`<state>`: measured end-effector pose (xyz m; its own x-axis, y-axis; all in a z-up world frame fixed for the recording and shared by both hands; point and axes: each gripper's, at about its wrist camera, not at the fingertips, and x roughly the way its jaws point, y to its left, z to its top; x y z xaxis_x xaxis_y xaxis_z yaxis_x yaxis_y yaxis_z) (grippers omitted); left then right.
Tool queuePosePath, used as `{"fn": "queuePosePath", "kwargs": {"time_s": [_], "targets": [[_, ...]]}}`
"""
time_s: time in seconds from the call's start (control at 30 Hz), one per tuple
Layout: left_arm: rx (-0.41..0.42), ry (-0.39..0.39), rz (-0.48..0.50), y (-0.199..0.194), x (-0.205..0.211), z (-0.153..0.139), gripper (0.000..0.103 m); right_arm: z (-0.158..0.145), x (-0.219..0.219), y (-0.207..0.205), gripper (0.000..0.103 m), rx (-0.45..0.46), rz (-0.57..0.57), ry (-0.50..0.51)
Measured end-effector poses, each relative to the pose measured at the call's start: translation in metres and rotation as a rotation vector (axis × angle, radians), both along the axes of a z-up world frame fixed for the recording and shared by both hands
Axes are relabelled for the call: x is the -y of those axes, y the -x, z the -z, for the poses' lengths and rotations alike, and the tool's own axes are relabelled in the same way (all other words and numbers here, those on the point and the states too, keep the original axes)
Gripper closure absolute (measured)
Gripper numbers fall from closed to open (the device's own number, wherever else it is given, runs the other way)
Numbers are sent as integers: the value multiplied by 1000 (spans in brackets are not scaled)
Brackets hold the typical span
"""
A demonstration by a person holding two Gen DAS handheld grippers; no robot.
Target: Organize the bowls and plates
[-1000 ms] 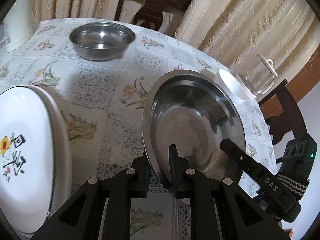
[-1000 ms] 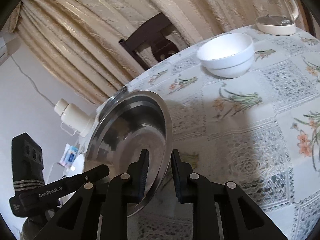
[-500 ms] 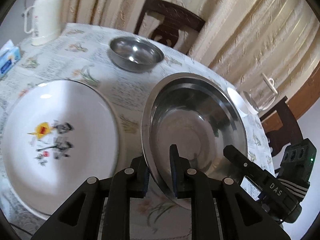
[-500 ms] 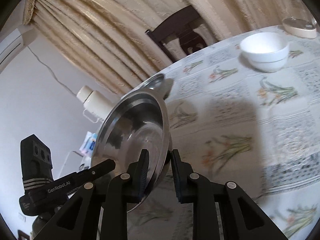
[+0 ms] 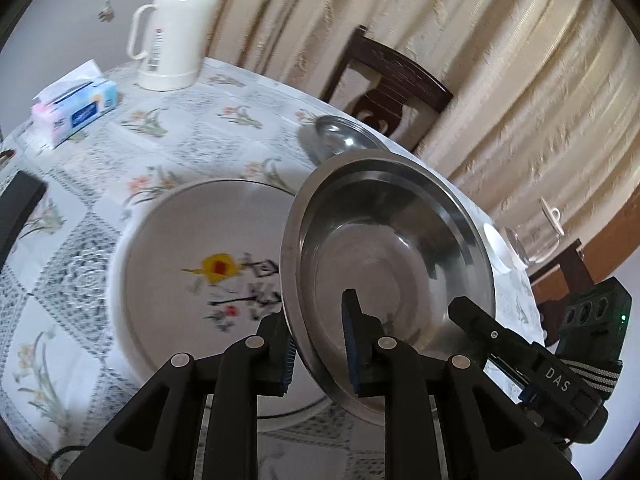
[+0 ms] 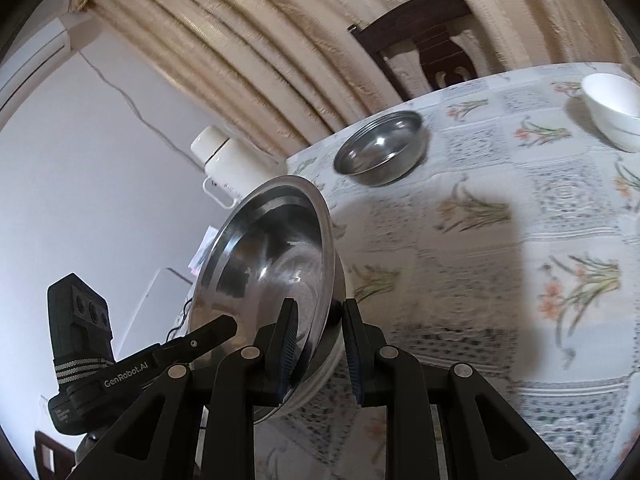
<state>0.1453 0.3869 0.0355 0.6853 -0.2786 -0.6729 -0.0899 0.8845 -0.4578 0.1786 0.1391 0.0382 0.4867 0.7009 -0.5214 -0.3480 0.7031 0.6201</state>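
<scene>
Steel plate (image 5: 384,264) between both hand-held grippers' closed jaws.

soft, even indoor light gives faint glints on the steel plate (image 5: 384,264) and a broad shadow on the tablecloth (image 6: 520,240) right of it, which smears with motion blur while fisheye edges bow darkly.

home dining room | floral tablecloth (image 5: 168,148) | wooden chair (image 5: 394,84) | curtains (image 5: 520,60) | thermos (image 5: 172,28)
</scene>
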Motion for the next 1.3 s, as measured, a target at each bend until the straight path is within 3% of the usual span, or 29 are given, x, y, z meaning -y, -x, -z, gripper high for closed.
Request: {"fn": "queuePosePath", "kwargs": {"time_s": [0.4, 0.83, 1.3], "targets": [[-24, 31, -47, 8, -45, 16, 81, 4, -39, 1, 79, -26, -36, 39], [-38, 46, -57, 5, -54, 23, 81, 9, -49, -2, 79, -46, -32, 57], [-51, 40, -100, 2, -61, 28, 66, 11, -47, -6, 74, -25, 6, 78]]}}
